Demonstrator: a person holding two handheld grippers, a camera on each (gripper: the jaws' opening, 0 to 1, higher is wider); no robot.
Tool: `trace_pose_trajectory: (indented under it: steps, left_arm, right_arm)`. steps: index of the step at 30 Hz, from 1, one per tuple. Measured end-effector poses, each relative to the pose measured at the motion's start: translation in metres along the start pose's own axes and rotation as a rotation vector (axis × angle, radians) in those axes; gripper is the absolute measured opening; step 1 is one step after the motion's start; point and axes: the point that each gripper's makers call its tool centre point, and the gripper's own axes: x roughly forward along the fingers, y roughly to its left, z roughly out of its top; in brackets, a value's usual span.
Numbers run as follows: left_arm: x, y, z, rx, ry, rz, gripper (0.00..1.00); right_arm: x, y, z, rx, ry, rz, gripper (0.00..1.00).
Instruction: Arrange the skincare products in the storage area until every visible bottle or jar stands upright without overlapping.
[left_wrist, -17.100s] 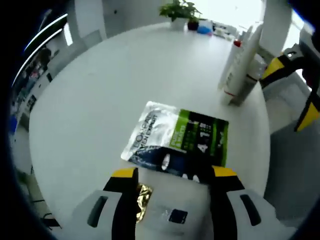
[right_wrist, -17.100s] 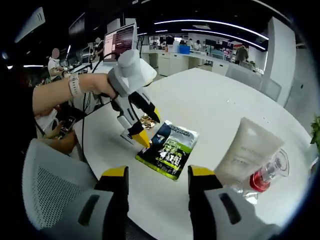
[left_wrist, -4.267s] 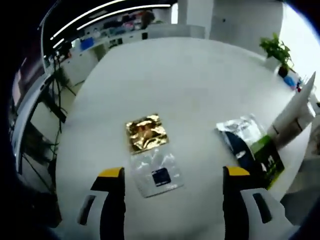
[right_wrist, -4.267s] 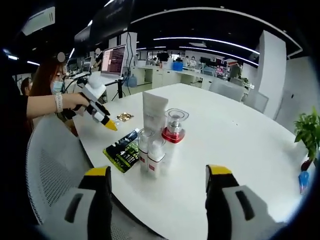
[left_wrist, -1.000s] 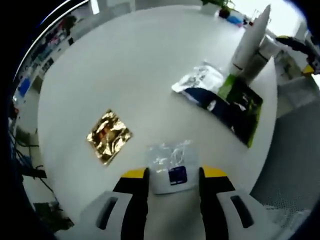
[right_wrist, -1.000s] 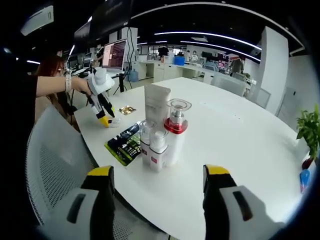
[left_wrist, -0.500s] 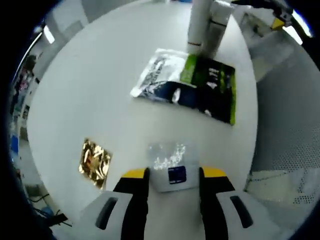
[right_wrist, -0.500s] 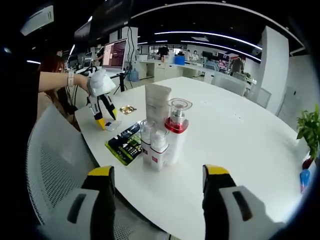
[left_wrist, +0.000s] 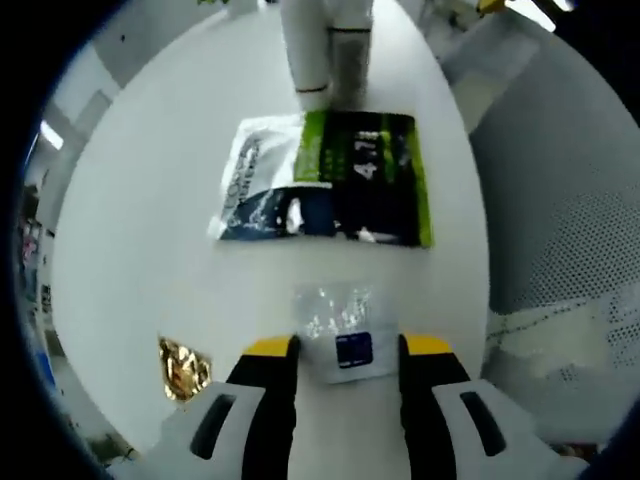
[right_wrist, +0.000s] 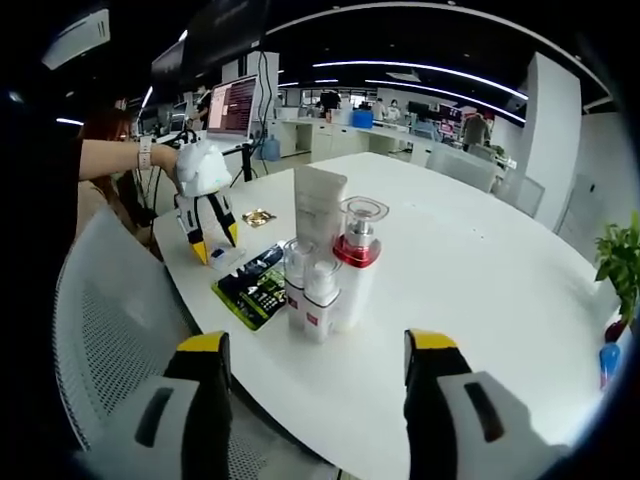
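My left gripper (left_wrist: 347, 347) is shut on a small clear sachet (left_wrist: 343, 330) with a blue label, held by its sides just over the white table (left_wrist: 150, 180). Beyond it lies a flat green, black and silver sachet (left_wrist: 330, 180). A gold foil sachet (left_wrist: 180, 368) lies at the left. In the right gripper view the left gripper (right_wrist: 214, 242) hangs by the green sachet (right_wrist: 255, 285), with the gold sachet (right_wrist: 258, 217) behind. A white tube (right_wrist: 318, 210), a red-collared pump bottle (right_wrist: 355, 265) and two small bottles (right_wrist: 310, 290) stand upright, close together. My right gripper (right_wrist: 318, 345) is open, holding nothing.
A grey mesh chair (right_wrist: 110, 330) stands against the table's near edge, also seen as the chair (left_wrist: 560, 200) on the right. A person's arm (right_wrist: 110, 160) holds the left gripper. A potted plant (right_wrist: 620, 265) stands far right. The table (right_wrist: 480, 290) is bare behind the bottles.
The left gripper has closed on the clear sachet and swung round with it toward the green sachet. The right gripper has stayed put and open.
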Motion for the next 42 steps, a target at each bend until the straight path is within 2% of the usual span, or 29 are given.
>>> trace_pose_trajectory:
  steps: [7,17,25,36,39,42]
  left_arm:
    - [0.002,-0.003,0.005,0.075,0.012,-0.018,0.37]
    - [0.004,-0.008,0.013,0.126,0.009,-0.032,0.37]
    - [0.005,-0.009,0.02,0.136,-0.005,-0.038,0.37]
    - [0.006,-0.008,0.02,0.156,0.026,-0.037,0.38]
    - [0.006,-0.006,0.02,0.139,0.032,-0.028,0.4]
    - [0.006,0.0,0.019,0.112,0.037,-0.002,0.47]
  right_arm:
    - [0.0,0.001,-0.001,0.002,0.003,-0.003,0.71]
    - [0.0,0.002,-0.003,0.004,0.009,0.001,0.71]
    - [0.0,0.001,-0.004,0.006,0.013,-0.001,0.71]
    - [0.0,0.001,-0.007,0.008,0.019,0.001,0.71]
    - [-0.001,0.0,-0.007,0.01,0.02,-0.001,0.71]
    - [-0.001,-0.001,-0.008,0.01,0.023,-0.005,0.71]
